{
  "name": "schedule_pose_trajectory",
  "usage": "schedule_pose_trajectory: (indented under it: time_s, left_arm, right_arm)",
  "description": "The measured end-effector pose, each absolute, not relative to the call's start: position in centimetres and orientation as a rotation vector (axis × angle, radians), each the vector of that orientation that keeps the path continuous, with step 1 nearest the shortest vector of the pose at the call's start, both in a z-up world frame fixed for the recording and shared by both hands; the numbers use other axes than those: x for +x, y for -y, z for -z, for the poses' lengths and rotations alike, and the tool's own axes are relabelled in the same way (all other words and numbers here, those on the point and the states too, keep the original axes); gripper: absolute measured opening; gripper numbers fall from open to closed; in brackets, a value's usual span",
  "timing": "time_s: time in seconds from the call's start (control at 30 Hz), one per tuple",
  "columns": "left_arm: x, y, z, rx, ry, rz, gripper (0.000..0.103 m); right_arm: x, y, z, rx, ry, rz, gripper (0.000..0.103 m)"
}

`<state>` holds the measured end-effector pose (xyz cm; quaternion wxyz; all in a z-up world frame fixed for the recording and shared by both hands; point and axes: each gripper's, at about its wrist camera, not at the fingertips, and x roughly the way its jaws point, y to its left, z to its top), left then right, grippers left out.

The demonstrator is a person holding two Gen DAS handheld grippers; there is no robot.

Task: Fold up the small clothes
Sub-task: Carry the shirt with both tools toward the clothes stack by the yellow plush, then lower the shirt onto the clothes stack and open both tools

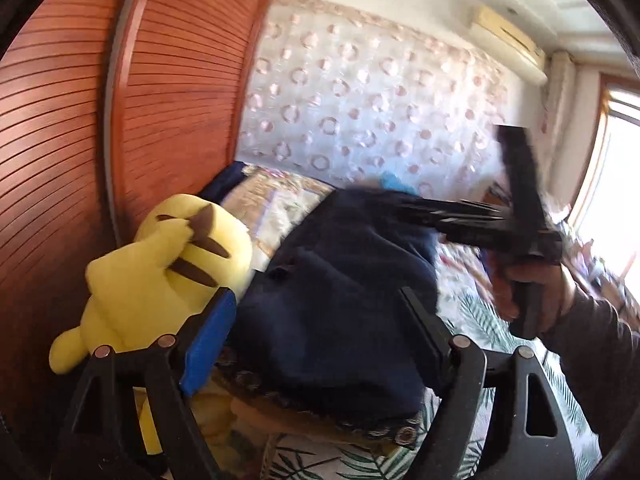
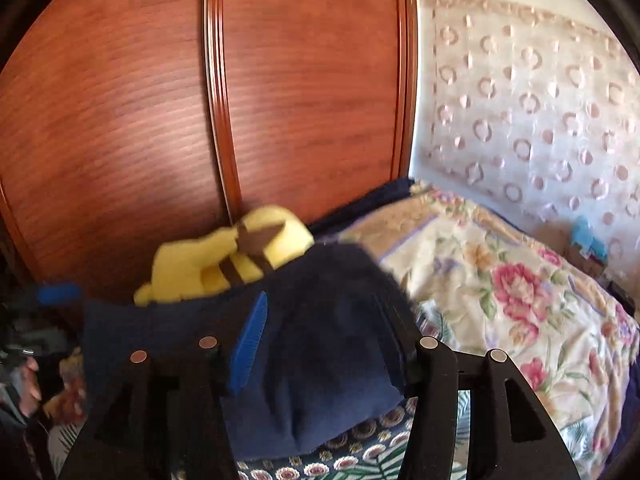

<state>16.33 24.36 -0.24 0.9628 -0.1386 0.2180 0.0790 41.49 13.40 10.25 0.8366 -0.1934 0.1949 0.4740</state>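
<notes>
Navy garment point(image 1: 332, 300), folded into a thick dark bundle, lying on the leaf-print bedspread point(image 1: 476, 320) at centre of the left wrist view; same bundle point(image 2: 320, 344) at centre of the right wrist view. Left gripper point(image 1: 320, 304) spread wide around the bundle, blue pad point(image 1: 210, 346) at 8 o'clock, black finger point(image 1: 424, 328) at 4 o'clock; neither pad seen pressing the cloth. Right gripper point(image 2: 326, 334) part open, blue pad point(image 2: 248, 344) against the fabric at 7 o'clock, other finger at 4 o'clock beside the bundle's edge; real contact hard to tell through blur. Right gripper also visible from the left camera point(image 1: 516, 220) at 3 o'clock, held in a hand point(image 1: 536, 292) with a grey sleeve point(image 1: 600, 368). Yellow plush toy point(image 1: 160, 272) touching the bundle at 9 o'clock, leaning on the slatted wooden wardrobe point(image 1: 80, 140). Floral quilt point(image 2: 500, 280) at 3 o'clock, patterned sheer curtain point(image 2: 520, 100) at 2 o'clock. Air conditioner point(image 1: 508, 40) at 1 o'clock.
</notes>
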Motion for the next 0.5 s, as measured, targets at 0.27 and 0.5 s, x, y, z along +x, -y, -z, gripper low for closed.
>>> schedule_pose_trajectory:
  time_s: [0.27, 0.5]
  left_arm:
    - [19.2, -22.1, 4.4, -0.201, -0.599, -0.178, 0.081]
    - [18.6, -21.3, 4.1, -0.160, -0.600, -0.189, 0.081]
  right_arm:
    - [45.3, -15.2, -7.5, -0.398, -0.485, -0.941, 0.057]
    - [44.7, -14.1, -5.4, -0.324, -0.482, -0.924, 0.058]
